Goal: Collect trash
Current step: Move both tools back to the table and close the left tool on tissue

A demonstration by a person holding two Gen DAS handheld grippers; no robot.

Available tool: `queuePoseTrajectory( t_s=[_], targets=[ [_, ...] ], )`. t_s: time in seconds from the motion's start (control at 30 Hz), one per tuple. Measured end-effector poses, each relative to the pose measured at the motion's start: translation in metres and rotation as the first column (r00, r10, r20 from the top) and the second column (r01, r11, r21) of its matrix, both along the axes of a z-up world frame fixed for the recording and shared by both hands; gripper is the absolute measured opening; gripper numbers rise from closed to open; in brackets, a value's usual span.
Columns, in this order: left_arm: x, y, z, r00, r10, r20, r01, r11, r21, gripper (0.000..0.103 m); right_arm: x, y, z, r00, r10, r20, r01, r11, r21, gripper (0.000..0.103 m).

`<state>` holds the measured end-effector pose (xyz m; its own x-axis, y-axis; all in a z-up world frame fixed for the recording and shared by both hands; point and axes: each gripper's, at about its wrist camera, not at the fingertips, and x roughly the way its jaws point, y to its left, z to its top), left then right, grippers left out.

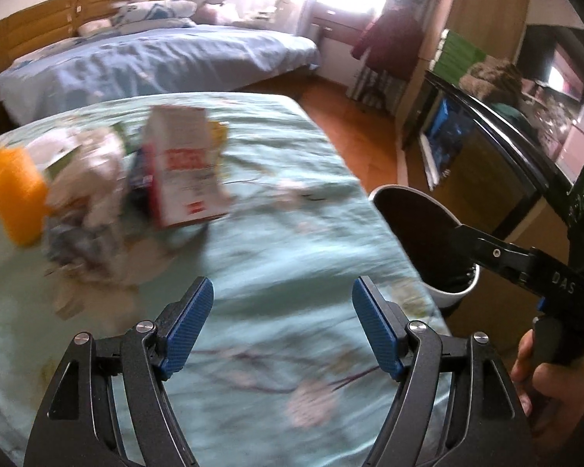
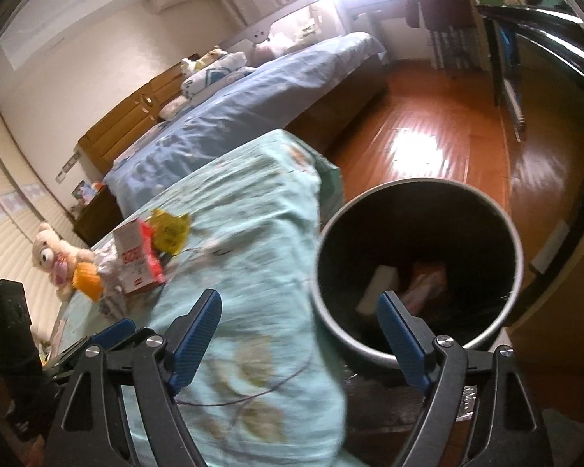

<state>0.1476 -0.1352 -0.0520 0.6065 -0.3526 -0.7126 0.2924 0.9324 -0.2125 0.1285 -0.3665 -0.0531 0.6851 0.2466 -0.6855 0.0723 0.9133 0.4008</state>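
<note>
On the left of the table (image 1: 276, 210), which is covered by a pale green flowered cloth, lies a blurred heap of trash: an orange cup (image 1: 13, 194), crumpled paper (image 1: 89, 194), a white and red carton (image 1: 183, 167) standing tilted, and a yellow wrapper (image 2: 169, 229) just behind it. A plush bear (image 2: 52, 257) sits beside the heap in the right wrist view. The left gripper (image 1: 282, 325) hovers over bare cloth near the table's front, its jaws spread with nothing between them. To the right, off the table's edge, stands a bin (image 2: 514, 241) with a dark inside, holding a white piece and a reddish wrapper. The right gripper (image 2: 298, 334) hangs at the bin's near rim, jaws spread and empty. A blue bed (image 1: 155, 62) lies behind.
</note>
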Motion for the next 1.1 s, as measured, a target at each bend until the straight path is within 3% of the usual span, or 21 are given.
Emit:
queuePoseTrajectory(
  t_s=[0.7,1.1],
  targets=[
    [-0.004,0.124,-0.015,0.967,0.253,-0.039,-0.255,0.966,-0.048,0.075,0.016,0.098,-0.008,0.981,0.195,-0.018,-0.195,0.981,-0.004,0.084],
    [0.015,0.146,-0.018,0.97,0.234,-0.061,-0.239,0.966,-0.094,0.075,0.039,0.134,-0.008,0.963,0.269,0.005,-0.269,0.963,-0.006,0.083]
  ],
)
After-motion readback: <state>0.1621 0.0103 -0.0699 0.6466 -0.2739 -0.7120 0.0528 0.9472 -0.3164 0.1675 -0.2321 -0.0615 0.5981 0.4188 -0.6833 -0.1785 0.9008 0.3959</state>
